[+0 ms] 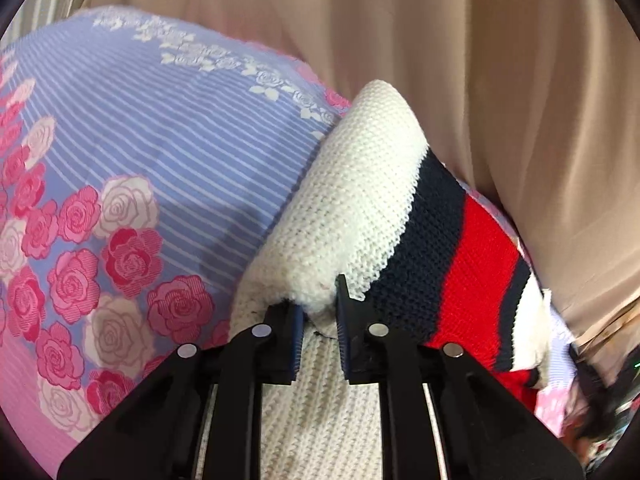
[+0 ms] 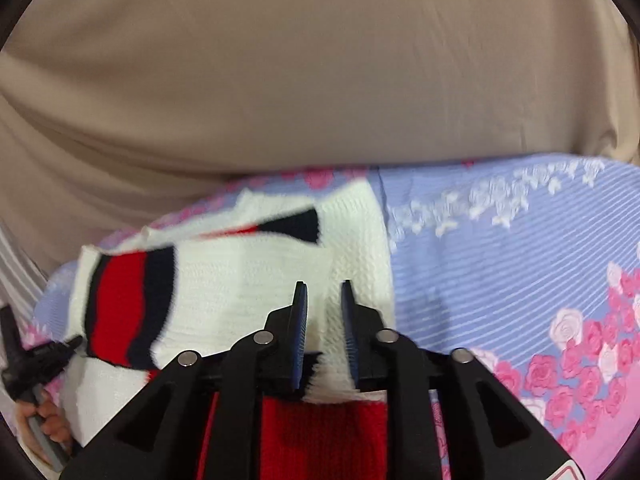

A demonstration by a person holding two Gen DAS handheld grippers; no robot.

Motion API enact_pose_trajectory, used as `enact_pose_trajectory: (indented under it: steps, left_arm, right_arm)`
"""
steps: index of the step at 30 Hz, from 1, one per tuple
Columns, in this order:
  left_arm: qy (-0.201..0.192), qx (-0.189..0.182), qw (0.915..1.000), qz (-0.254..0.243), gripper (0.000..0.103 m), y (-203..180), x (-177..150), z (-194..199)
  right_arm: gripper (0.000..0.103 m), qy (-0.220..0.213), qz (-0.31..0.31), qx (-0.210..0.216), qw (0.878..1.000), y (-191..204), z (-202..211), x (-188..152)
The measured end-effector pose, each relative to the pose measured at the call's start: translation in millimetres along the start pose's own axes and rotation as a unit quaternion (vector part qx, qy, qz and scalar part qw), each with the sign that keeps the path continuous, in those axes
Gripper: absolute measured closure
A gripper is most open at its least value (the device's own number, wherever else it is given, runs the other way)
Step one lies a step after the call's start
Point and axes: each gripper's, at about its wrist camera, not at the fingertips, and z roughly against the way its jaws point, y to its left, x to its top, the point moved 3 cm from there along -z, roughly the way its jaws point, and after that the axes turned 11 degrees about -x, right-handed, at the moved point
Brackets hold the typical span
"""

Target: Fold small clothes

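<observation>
A small white knit sweater (image 1: 360, 184) with navy and red stripes lies on a floral bedsheet (image 1: 160, 152). My left gripper (image 1: 318, 300) is shut on a thick fold of its white edge and holds that fold raised over the rest of the sweater. In the right wrist view the sweater (image 2: 248, 280) lies partly folded, with a striped sleeve (image 2: 128, 308) at the left. My right gripper (image 2: 324, 292) is shut on a fold of white fabric, with the red stripe under the fingers. The left gripper (image 2: 36, 356) and the hand that holds it show at the far left edge.
The bedsheet (image 2: 500, 264) is lilac with white stripes and pink roses. A beige curtain (image 2: 320, 72) hangs right behind the bed's far edge; it also shows in the left wrist view (image 1: 500, 80). Bare sheet extends to the left of the sweater in the left wrist view.
</observation>
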Motion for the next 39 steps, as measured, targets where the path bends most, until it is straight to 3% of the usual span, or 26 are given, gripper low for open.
enact_pose_trajectory:
  steps: [4,7,12,15,18,19,21,22,28,30,32,33,37,39]
  left_arm:
    - [-0.022,0.001,0.9997,-0.007,0.088,-4.8,-7.1,-0.2]
    - [-0.032,-0.001,0.9993,-0.019,0.088,-6.4,-13.3,2.8]
    - [-0.037,-0.010,0.9991,-0.018,0.088,-2.6,-21.3,8.3]
    - [-0.040,-0.015,0.9990,-0.016,0.088,-1.9,-23.1,8.6]
    - [-0.042,-0.020,0.9989,-0.011,0.088,14.2,-21.3,11.2]
    - [-0.043,-0.021,0.9988,-0.008,0.088,15.4,-21.8,12.3]
    - [-0.046,-0.021,0.9987,-0.007,0.090,18.7,-23.5,15.3]
    - [-0.047,-0.017,0.9987,-0.009,0.090,18.3,-24.7,16.8]
    - [-0.053,0.004,0.9983,-0.021,0.091,15.4,-30.6,21.2]
    - [-0.054,0.007,0.9982,-0.023,0.092,16.0,-33.2,21.0]
    - [-0.054,0.011,0.9982,-0.025,0.092,14.8,-35.1,20.6]
    - [-0.053,0.013,0.9981,-0.028,0.092,13.9,-34.9,21.0]
    - [-0.051,0.010,0.9983,-0.026,0.092,10.4,-33.5,23.1]
    - [-0.050,0.007,0.9985,-0.022,0.092,12.0,-32.5,23.4]
  right_arm:
    - [0.050,0.018,0.059,0.109,0.992,85.7,-1.9,15.3]
    - [0.045,0.031,0.133,0.158,0.978,171.6,-20.4,12.6]
    - [0.045,0.056,0.214,0.166,0.961,279.1,-63.2,-9.3]
    - [0.043,0.074,0.231,0.165,0.956,312.7,-93.3,-19.2]
    - [0.036,0.091,0.246,0.164,0.951,326.4,-117.6,-30.1]
    - [0.037,0.087,0.252,0.153,0.951,331.5,-123.7,-31.8]
    - [0.061,0.082,0.258,0.153,0.950,335.9,-125.1,-33.3]
    - [0.096,0.085,0.257,0.154,0.950,337.0,-124.0,-31.4]
    - [0.096,0.044,0.231,0.158,0.959,351.0,-115.6,-7.0]
    - [0.097,0.057,0.232,0.144,0.960,360.8,-129.4,-8.8]
    - [0.096,0.096,0.260,0.103,0.955,371.3,-162.0,-27.9]
    - [0.095,0.095,0.267,0.091,0.955,373.3,-168.9,-33.5]
    - [0.091,0.081,0.232,0.123,0.962,356.6,-136.8,-15.3]
    - [0.090,0.048,0.215,0.130,0.967,318.1,-102.4,-6.5]
